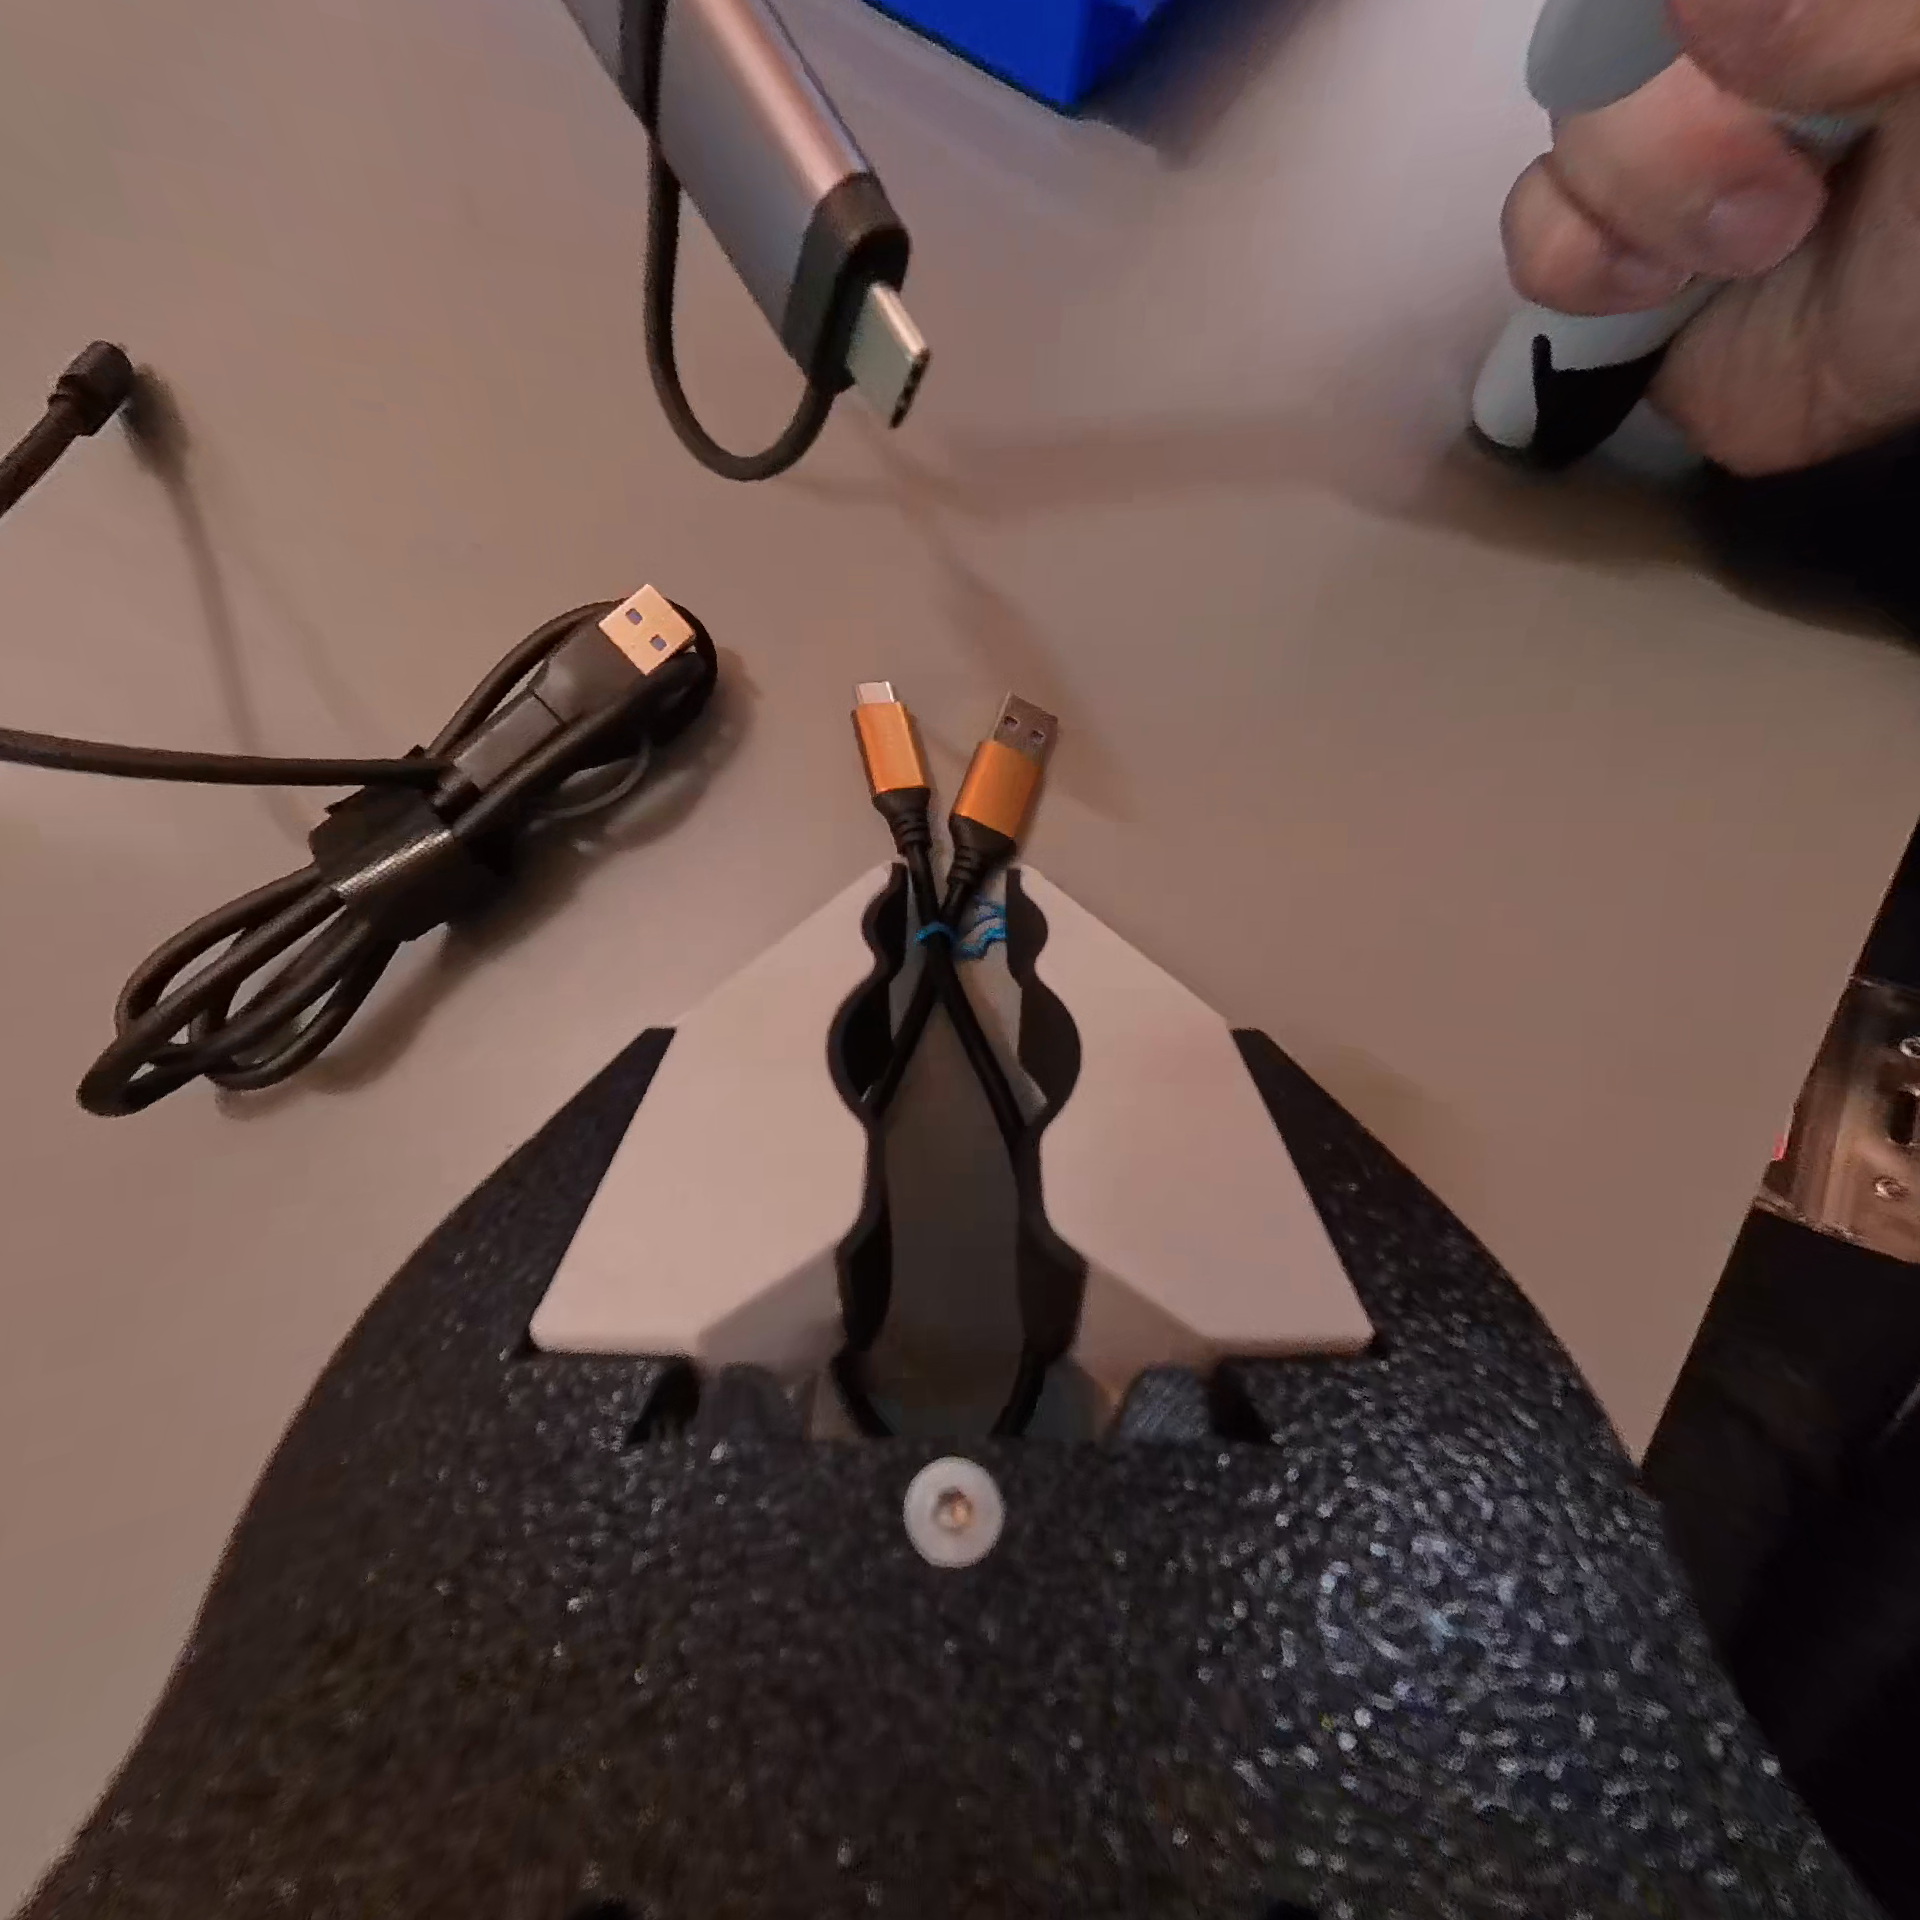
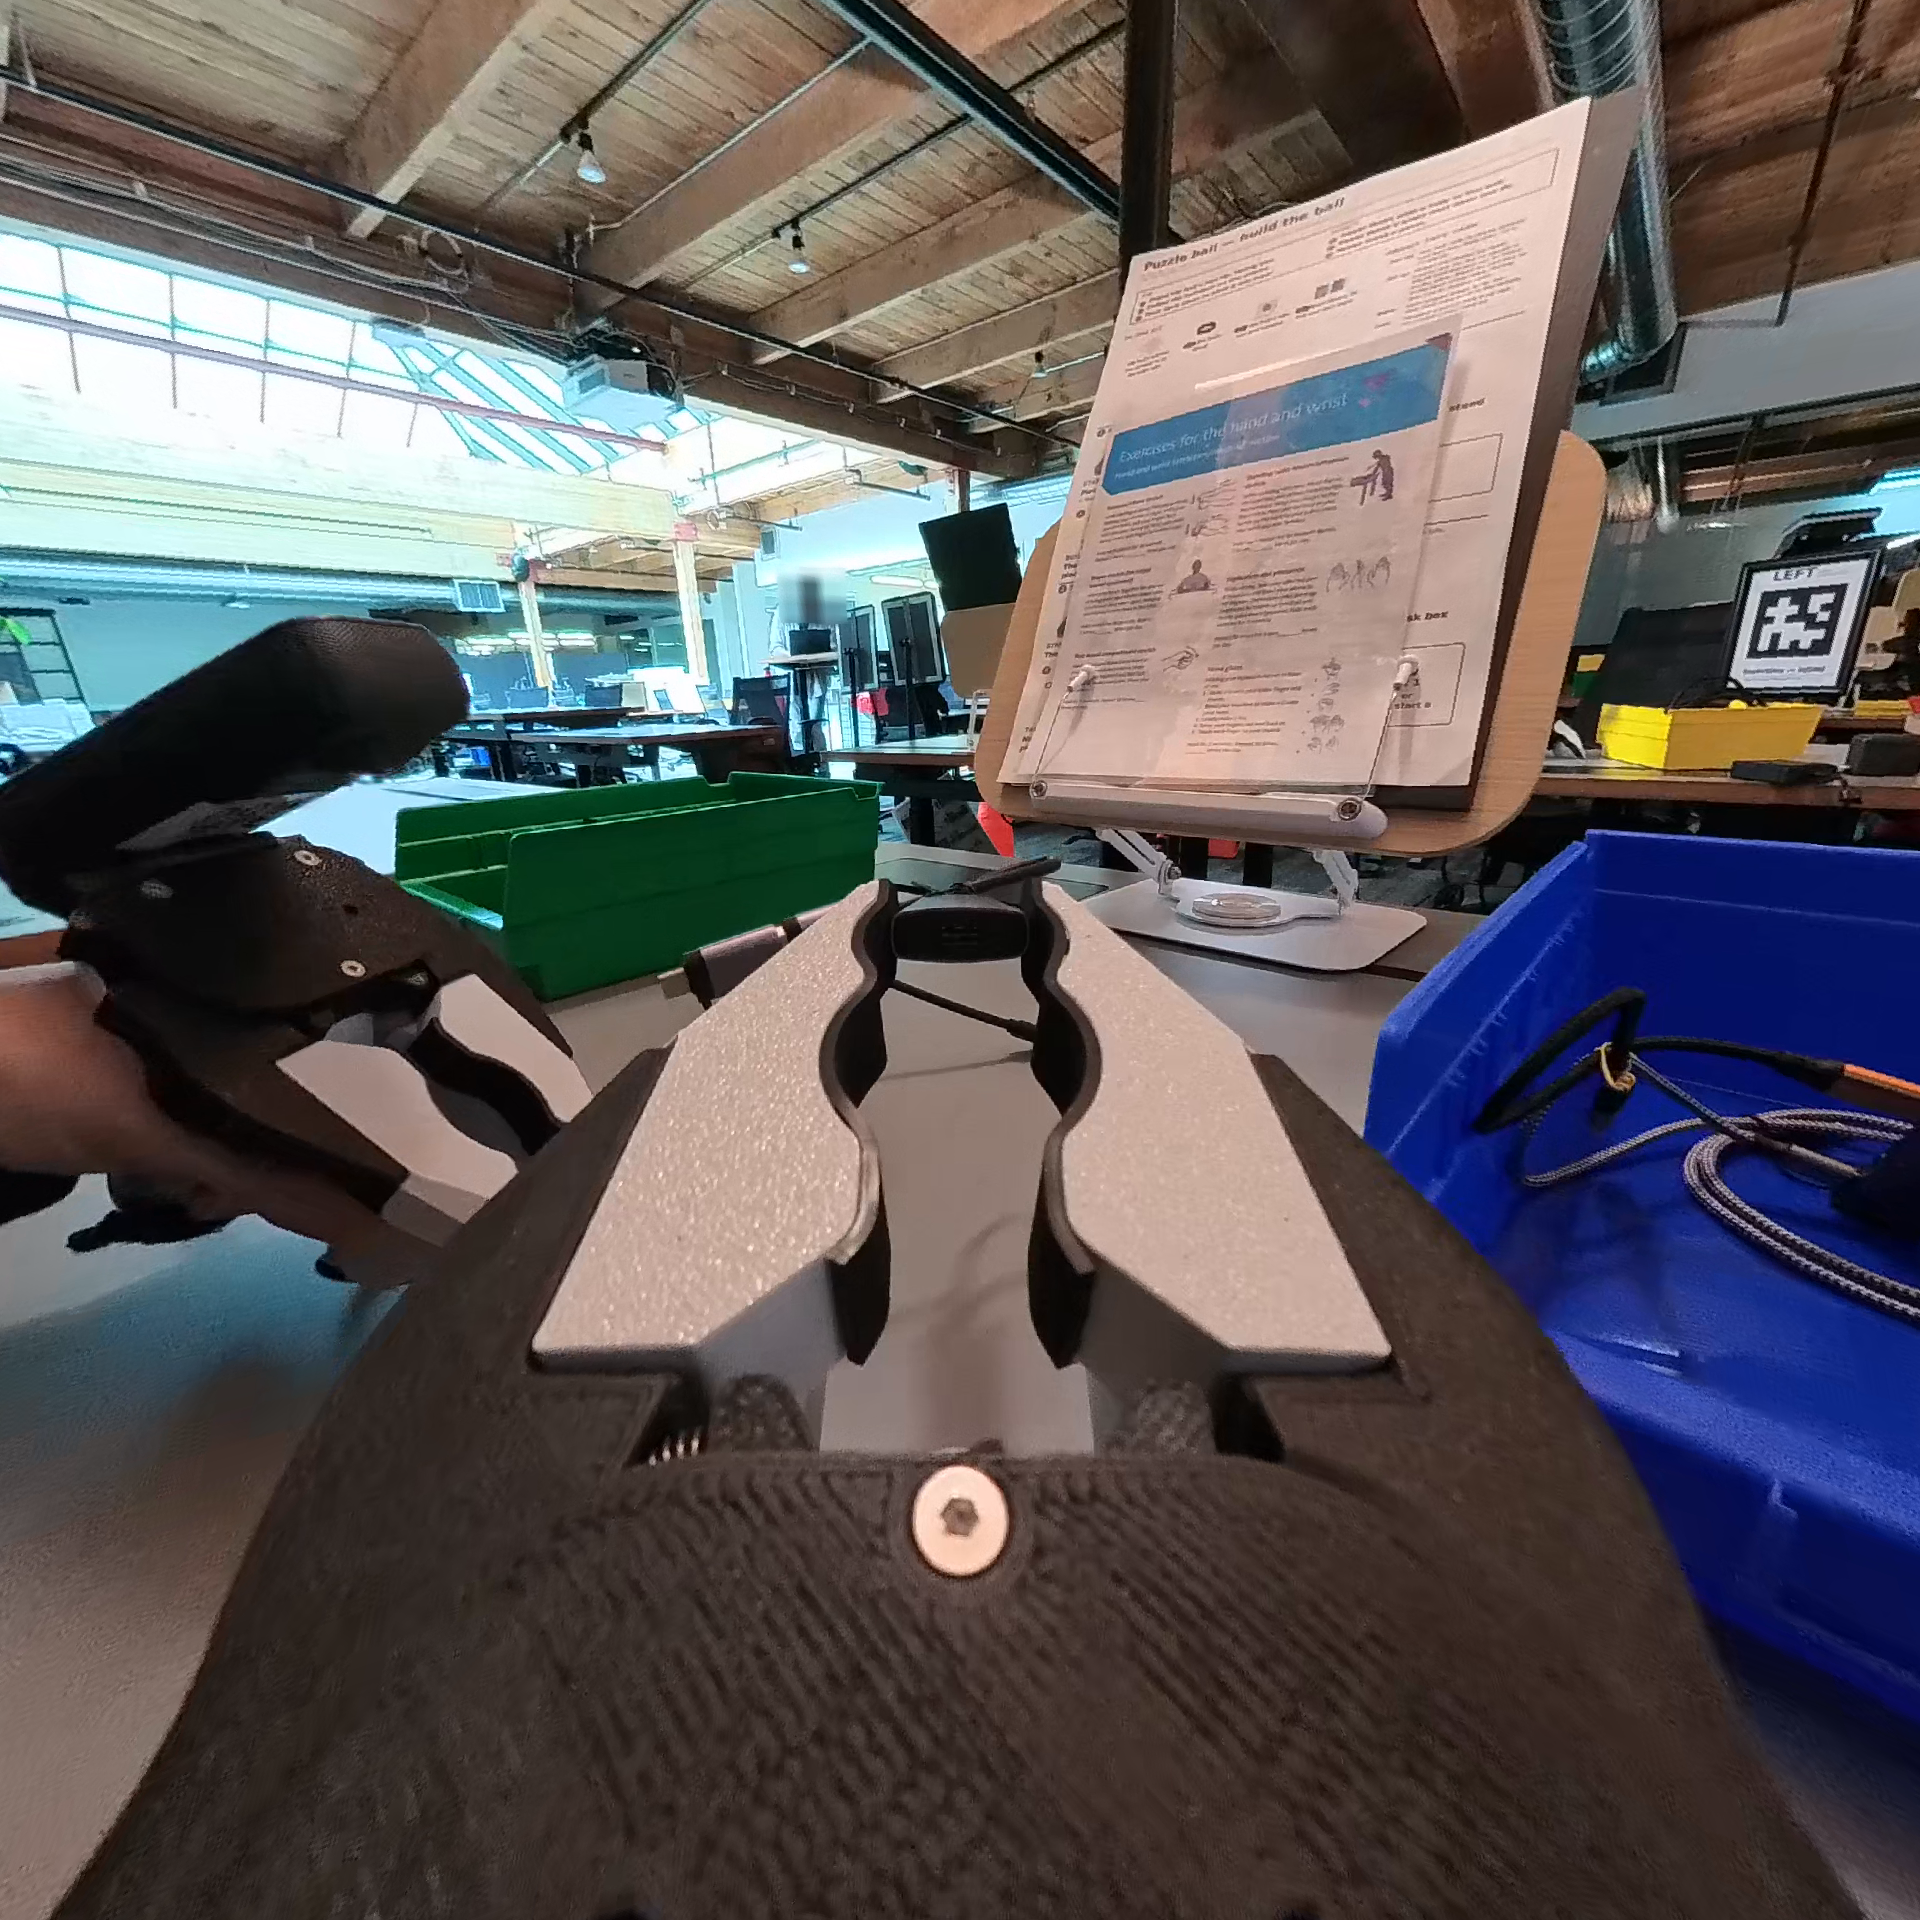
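Above the grey tabletop (image 1: 1351, 675), the left tongs (image 1: 954, 883) are clenched on a short black cable with two orange-sleeved plugs (image 1: 940, 769), bound by a blue band; both plugs stick out past the fingertips. A coiled black cable with a gold plug (image 1: 395, 862) lies to their left, a grey metal adapter with a silver plug (image 1: 769, 197) beyond. The right tongs (image 2: 958, 904) grip a small black connector (image 2: 958, 930) at their tips. A blue plastic bin (image 2: 1662, 1351) holding braided cables sits to their right, a green plastic bin (image 2: 634, 873) farther back on the left.
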A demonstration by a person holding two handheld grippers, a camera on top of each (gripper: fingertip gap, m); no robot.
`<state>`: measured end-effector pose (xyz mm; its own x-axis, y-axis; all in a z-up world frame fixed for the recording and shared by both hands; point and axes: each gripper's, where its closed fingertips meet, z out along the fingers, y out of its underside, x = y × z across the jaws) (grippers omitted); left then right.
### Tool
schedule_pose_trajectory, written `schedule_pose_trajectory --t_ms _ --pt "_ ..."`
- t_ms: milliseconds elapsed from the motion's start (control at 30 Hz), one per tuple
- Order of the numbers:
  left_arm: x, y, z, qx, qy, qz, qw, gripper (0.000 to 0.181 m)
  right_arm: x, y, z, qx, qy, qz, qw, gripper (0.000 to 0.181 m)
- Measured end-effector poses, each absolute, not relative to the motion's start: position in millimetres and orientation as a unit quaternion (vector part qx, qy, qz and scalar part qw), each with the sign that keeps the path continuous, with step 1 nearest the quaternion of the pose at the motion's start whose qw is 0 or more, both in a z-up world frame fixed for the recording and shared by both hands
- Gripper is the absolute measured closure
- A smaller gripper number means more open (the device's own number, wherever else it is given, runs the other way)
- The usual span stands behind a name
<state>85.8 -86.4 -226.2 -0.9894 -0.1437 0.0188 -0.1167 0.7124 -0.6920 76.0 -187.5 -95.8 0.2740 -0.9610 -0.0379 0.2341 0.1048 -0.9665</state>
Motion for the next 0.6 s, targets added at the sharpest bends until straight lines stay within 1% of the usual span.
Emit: schedule_pose_trajectory --t_ms 67,100,167,200,400,500,600 --pt "91 -85 -225 -0.079 0.924 -0.374 0.028 0.161 76 -187 -96 -0.479 0.380 -0.466 0.640 0.158" --pt "94 -84 -224 -0.079 0.923 -0.373 0.040 0.164 76 -187 -96 -0.479 0.380 -0.466 0.640 0.158" --pt "96 -84 -225 -0.065 0.925 -0.371 0.060 0.176 76 -187 -96 -0.480 0.379 -0.466 0.640 0.158" --pt "96 -84 -227 -0.059 0.926 -0.366 0.068 0.179 76 -187 -96 -0.480 0.379 -0.465 0.640 0.158" --pt "98 -88 -230 -0.053 0.927 -0.360 0.093 0.172 76 -185 -96 -0.484 0.377 -0.463 0.640 0.158" --pt "97 -90 -233 -0.058 0.928 -0.359 0.086 0.177 76 -185 -97 -0.485 0.377 -0.462 0.640 0.158" --pt "98 -93 -234 -0.054 0.927 -0.358 0.098 0.178 76 -186 -96 -0.481 0.380 -0.466 0.638 0.158"
